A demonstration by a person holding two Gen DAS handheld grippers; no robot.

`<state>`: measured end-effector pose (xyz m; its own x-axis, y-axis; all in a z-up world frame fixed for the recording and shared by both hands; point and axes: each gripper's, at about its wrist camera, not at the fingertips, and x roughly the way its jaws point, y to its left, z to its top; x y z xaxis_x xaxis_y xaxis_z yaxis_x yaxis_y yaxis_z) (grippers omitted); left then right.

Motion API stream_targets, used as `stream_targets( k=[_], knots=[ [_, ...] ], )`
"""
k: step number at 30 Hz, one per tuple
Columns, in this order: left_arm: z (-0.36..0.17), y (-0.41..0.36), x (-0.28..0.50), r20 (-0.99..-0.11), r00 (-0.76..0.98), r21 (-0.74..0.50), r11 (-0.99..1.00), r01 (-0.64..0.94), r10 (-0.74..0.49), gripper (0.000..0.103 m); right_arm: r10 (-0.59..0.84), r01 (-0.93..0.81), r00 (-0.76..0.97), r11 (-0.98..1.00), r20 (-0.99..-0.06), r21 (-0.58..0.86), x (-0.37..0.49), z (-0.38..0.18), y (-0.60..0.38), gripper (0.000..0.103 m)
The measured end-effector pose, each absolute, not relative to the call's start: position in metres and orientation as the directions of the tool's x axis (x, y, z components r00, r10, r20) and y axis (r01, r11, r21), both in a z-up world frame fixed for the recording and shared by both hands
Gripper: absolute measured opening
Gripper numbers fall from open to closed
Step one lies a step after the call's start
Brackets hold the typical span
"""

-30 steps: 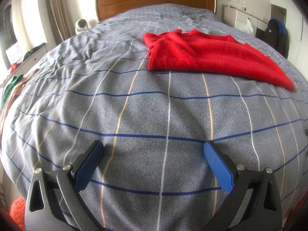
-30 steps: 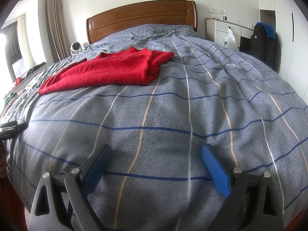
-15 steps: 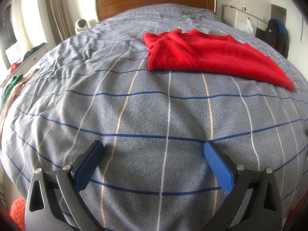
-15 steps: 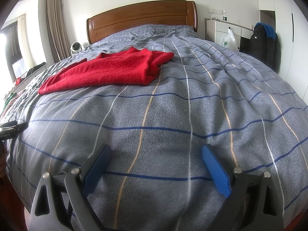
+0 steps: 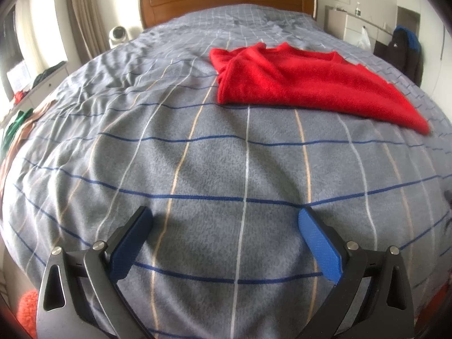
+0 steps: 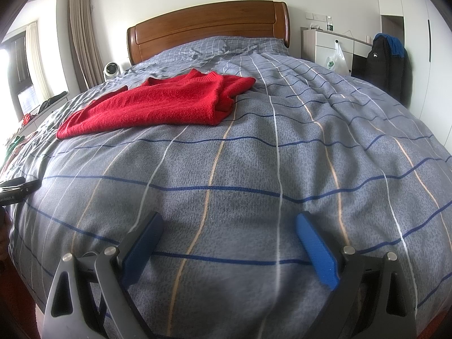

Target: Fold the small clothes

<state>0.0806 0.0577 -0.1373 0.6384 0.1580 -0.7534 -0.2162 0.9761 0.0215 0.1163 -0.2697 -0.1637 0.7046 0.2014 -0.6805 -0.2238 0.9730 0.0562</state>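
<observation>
A wide bed [image 5: 197, 169] fills both views, covered by a grey blanket [image 6: 254, 175] crossed with blue, white and tan lines, wrinkled toward the far left. Behind it stands a brown wooden headboard [image 6: 209, 25] against a pale wall, with a beige curtain [image 6: 82, 36] to the far left. On the far right are a white dresser [image 6: 325, 42] with a plastic bag [image 6: 336, 59] hanging on it, and a dark jacket [image 6: 387, 62] with a blue top part.

The red sweater [image 5: 305, 79] lies flat on the blanket in the far half of the bed, partly folded (1 side doubled over so that layered edges show at its thicker end). It is well apart from both grippers.

A small white fan [image 6: 110, 70] sits beside the headboard on the left.

The left gripper [image 5: 223, 220] hovers over the near end of the bed, its 2 blue-padded fingers [image 5: 319, 245] spread wide with nothing between them. The right gripper [image 6: 228, 223] does the same, jaws wide apart and empty, over bare blanket.
</observation>
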Motion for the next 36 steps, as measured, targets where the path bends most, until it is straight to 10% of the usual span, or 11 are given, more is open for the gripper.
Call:
stream_targets(
  k=[26,35,36],
  knots=[
    [-0.136,0.084,0.090,-0.726,0.670,-0.023,0.968,-0.250,0.156,0.102,0.374,-0.267,0.533,0.926,-0.759,0.268,0.285,-0.100,-0.272,0.093],
    [-0.141,0.079,0.092,-0.737,0.657,-0.010,0.970,-0.243,0.157,0.102,0.492,-0.158,0.410,0.868,-0.768,0.471,0.380,-0.146,-0.258,0.071],
    [-0.140,0.080,0.093,-0.737,0.658,-0.012,0.970,-0.241,0.154,0.102,0.490,-0.146,0.391,0.869,-0.779,0.473,0.384,-0.152,-0.250,0.052]
  ],
)
